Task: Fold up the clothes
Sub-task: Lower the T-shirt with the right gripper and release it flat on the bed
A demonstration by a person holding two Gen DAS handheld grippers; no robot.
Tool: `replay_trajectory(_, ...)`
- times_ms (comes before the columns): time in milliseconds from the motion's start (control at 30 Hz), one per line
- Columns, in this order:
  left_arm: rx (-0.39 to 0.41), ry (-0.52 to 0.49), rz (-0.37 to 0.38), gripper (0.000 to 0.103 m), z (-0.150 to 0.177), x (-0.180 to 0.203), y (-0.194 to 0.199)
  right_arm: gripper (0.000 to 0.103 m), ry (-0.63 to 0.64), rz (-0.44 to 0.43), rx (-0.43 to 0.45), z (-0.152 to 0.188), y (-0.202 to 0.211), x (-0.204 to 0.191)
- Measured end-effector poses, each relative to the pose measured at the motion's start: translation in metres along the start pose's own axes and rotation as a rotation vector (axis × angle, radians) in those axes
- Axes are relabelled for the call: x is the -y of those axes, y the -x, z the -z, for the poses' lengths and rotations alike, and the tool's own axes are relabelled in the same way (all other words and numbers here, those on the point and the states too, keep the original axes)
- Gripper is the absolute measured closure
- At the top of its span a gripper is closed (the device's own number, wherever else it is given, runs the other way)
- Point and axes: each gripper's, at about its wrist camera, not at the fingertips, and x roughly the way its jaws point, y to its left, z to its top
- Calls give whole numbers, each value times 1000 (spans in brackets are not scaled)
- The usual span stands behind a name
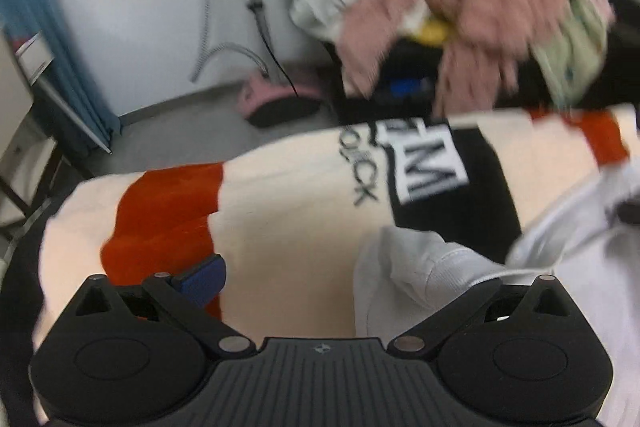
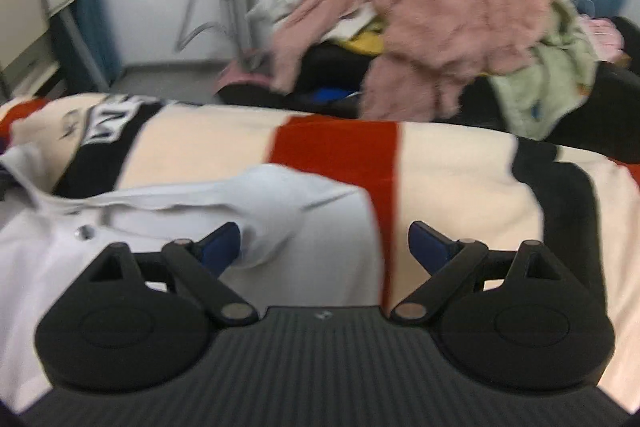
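A white shirt (image 2: 132,227) with a collar and a small button lies on a blanket (image 2: 460,163) striped in cream, red and black. Everything below is placed relative to that shirt.

The right gripper (image 2: 324,243) hovers over the shirt's right shoulder, its fingers spread wide with nothing between them. Its left finger (image 2: 220,241) sits just at a raised fold of white cloth; its right finger is over bare blanket, beyond the shirt's edge.

The left gripper (image 1: 340,279) is at the shirt's other side. Only its left finger (image 1: 200,281) shows, over the blanket; the right finger is hidden behind a bunched hump of white cloth (image 1: 420,275). The fingers appear spread, holding nothing.

Behind the shirt, past the blanket's far edge, is a heap of pink and green clothes (image 2: 460,7).

Both views are blurred, so fine creases cannot be read.

Judgement: the shirt is not yet folded. To do this well, each gripper should pinch a single layer at a shoulder edge, not the bunched hump, and avoid catching the blanket beneath.
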Motion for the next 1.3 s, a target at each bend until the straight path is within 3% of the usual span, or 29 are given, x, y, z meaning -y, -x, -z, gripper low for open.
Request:
replay_trajectory(200,143,-2,8,0,18,11,53,11,-46,-79,67,-3,50,-22)
replay_trajectory(400,275,0,14,0,43,23,109,10,-114,-60,168,27,126,-36)
replay_trajectory(500,293,19,7,0,84,38,152,10,-185,-57,200,61,168,-42)
replay_trajectory(633,294,21,-88,0,125,53,182,10,-215,-7,262,123,223,-52)
replay_trajectory(833,391,106,-52,0,195,47,243,10,-215,-7,362,212,297,-69)
replay_trajectory(1000,479,202,18,0,286,34,297,10,-262,-18,472,274,334,-76)
replay_trajectory(1067,494,249,38,0,324,27,309,10,-288,-11,476,300,338,-79)
replay_trajectory(1300,427,416,119,6,399,-2,302,10,-350,-42,491,312,360,-75)
